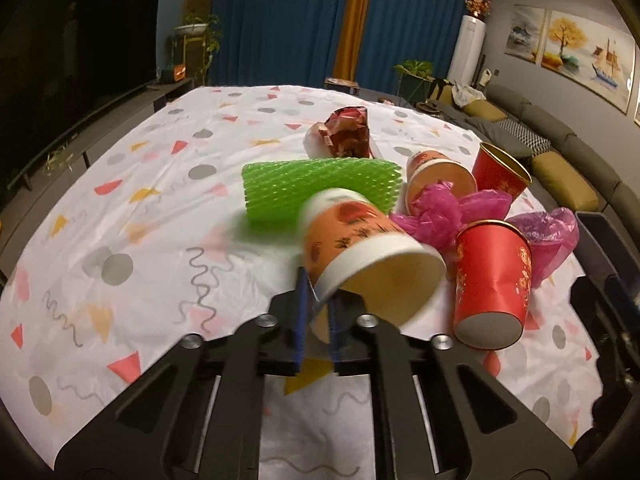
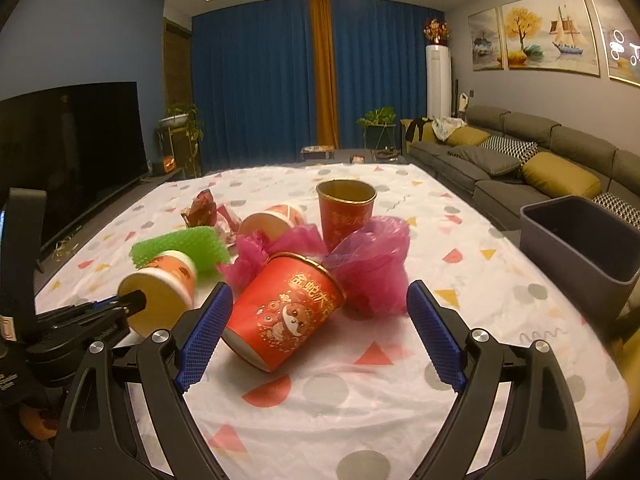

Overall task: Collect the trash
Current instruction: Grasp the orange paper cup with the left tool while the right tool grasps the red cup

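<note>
Left gripper (image 1: 318, 312) pinches the rim wall of an orange paper cup (image 1: 360, 248), one blue pad inside the mouth and one outside, as we begin clearing a littered tablecloth (image 1: 140, 208). Our right gripper (image 2: 320, 320) stands wide, holding nothing, its pads straddling a tipped red cup (image 2: 284, 312) just ahead. Beyond both lie a green foam sleeve (image 1: 320, 188), crumpled pink plastic bags (image 2: 372, 264), a second orange cup (image 2: 272, 220) on its side, an upright red cup (image 2: 346, 208) and a shiny snack wrapper (image 1: 346, 132) farthest out. A grey bin (image 2: 580, 240) waits off to the right gripper's right. By our reading the job has barely started: one cup is gripped, everything else remains. We cannot see inside the bin, the gripped cup is blurred, and the bags hide whatever sits beneath them.
</note>
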### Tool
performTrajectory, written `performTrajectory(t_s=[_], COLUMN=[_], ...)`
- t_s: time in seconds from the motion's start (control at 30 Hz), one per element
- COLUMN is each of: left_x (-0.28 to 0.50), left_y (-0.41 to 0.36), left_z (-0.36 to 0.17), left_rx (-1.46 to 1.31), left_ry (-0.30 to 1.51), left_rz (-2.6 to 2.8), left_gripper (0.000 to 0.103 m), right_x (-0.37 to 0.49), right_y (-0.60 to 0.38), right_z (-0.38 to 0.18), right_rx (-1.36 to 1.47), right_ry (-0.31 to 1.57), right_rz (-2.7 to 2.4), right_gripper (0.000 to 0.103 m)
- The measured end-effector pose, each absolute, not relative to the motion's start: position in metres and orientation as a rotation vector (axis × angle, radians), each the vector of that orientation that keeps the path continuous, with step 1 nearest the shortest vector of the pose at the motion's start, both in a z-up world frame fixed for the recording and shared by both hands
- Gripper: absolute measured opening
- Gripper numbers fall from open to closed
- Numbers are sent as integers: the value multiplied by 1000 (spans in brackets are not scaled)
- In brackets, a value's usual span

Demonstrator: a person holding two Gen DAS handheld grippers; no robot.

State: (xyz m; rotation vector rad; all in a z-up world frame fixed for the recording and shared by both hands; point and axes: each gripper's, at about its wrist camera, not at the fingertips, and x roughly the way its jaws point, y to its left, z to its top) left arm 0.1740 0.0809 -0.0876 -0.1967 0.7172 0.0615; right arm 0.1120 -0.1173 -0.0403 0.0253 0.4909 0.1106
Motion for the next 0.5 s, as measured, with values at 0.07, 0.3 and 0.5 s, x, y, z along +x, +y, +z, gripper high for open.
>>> performTrajectory(t_s=[0.07, 0.3, 0.5], left_x=[173, 156, 142], left_y=[84, 103, 125], left_z=[-87, -79, -72], left_rx=[-211, -257, -300], left_ry=[710, 651, 612], left_rz=[56, 52, 57], left_gripper=[2, 2, 2], right_x=[117, 134, 154], right_y=[-113, -100, -92], right_z=[-43, -47, -54], right_rx=[29, 41, 56], right_ry=[513, 557, 618], right_rz=[113, 90, 61], right_gripper=[86, 86, 86])
